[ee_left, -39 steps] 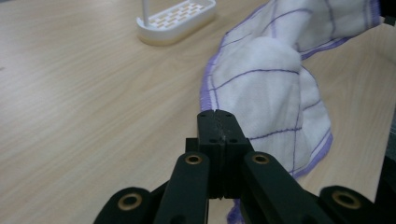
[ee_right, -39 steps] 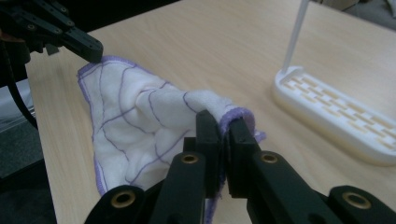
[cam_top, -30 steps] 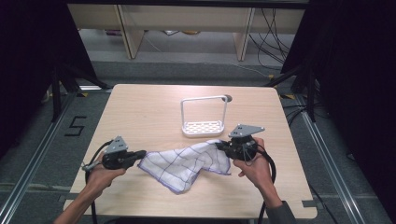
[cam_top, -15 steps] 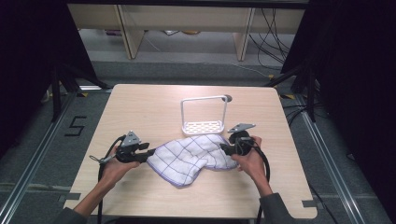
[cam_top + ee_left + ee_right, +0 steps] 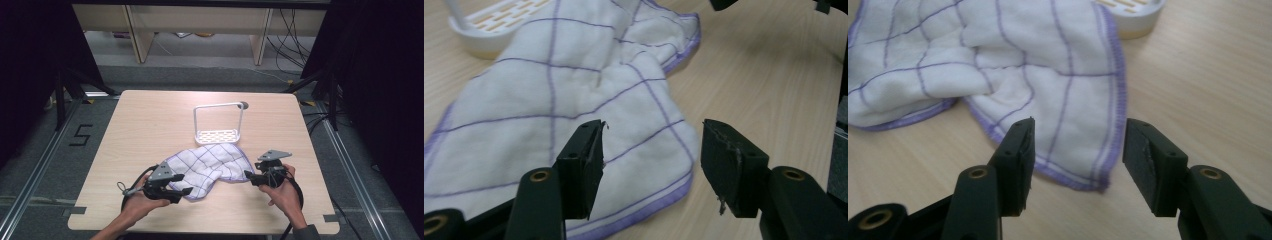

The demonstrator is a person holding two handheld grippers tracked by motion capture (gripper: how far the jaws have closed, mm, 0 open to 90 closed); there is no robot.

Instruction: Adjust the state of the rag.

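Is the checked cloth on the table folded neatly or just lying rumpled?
Rumpled: the cloth lies loosely bunched and uneven on the table, with wrinkles and one edge turned over.

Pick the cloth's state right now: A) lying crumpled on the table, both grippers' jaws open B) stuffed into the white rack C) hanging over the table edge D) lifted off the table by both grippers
A: the cloth lies crumpled on the table, and the jaws of the left gripper and the right gripper stand apart, nothing pinched; the white rack behind it holds no cloth.
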